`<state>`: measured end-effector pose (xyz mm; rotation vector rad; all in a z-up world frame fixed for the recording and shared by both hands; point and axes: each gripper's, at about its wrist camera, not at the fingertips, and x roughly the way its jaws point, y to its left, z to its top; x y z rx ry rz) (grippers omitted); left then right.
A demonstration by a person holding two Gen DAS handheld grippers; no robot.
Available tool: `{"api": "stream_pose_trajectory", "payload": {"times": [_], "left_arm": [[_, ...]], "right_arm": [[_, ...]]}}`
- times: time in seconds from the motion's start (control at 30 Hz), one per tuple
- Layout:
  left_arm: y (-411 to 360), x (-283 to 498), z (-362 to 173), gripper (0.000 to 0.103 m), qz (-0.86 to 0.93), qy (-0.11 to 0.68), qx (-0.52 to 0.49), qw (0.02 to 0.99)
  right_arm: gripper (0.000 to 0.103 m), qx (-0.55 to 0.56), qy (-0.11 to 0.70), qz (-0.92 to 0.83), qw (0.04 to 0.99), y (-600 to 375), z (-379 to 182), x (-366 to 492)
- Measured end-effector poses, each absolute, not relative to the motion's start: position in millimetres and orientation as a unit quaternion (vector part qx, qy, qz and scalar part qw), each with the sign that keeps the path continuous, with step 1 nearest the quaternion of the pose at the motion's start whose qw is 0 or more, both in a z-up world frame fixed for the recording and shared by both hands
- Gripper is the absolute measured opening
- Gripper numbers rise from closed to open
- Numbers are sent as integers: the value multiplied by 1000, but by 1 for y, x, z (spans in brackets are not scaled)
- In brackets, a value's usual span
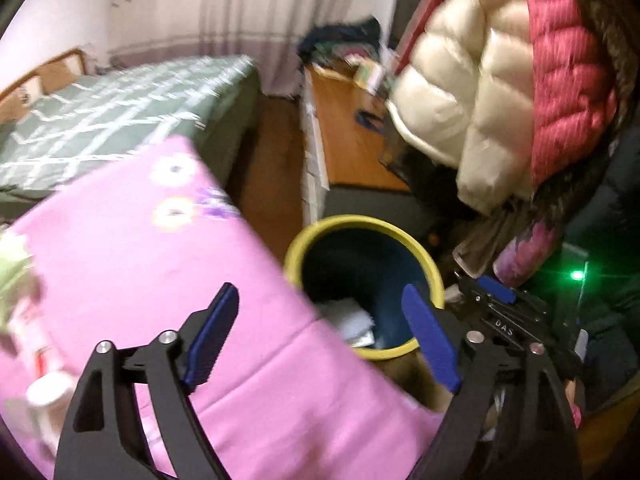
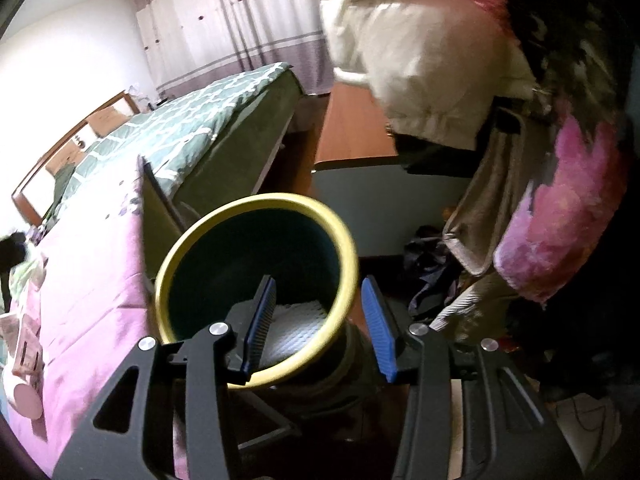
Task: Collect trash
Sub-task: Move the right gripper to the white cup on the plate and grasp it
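Both my claws, left gripper (image 1: pixel 324 336) and right gripper (image 2: pixel 320 326), hang spread and empty at the yellow-rimmed bin (image 2: pixel 256 280) holding white trash (image 2: pixel 298 330), so next I fetch more.

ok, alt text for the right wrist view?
The open right hand-held gripper straddles the near rim of a yellow-rimmed dark round trash bin holding white textured paper. A pink floral bedsheet lies left, hanging jackets right.
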<state>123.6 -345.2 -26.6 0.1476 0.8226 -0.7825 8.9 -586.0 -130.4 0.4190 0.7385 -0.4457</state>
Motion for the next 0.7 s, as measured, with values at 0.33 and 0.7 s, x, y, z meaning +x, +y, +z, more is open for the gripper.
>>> {"api": "stream_pose_trajectory", "payload": {"times": [0.33, 0.7], "left_arm": [[-135, 97, 13, 96, -174, 311, 7, 935], [-7, 68, 2, 97, -74, 293, -41, 952]], "right_arm": [[49, 139, 370, -108, 912, -484, -113, 52], [49, 67, 362, 54, 928, -334, -75, 94]]}}
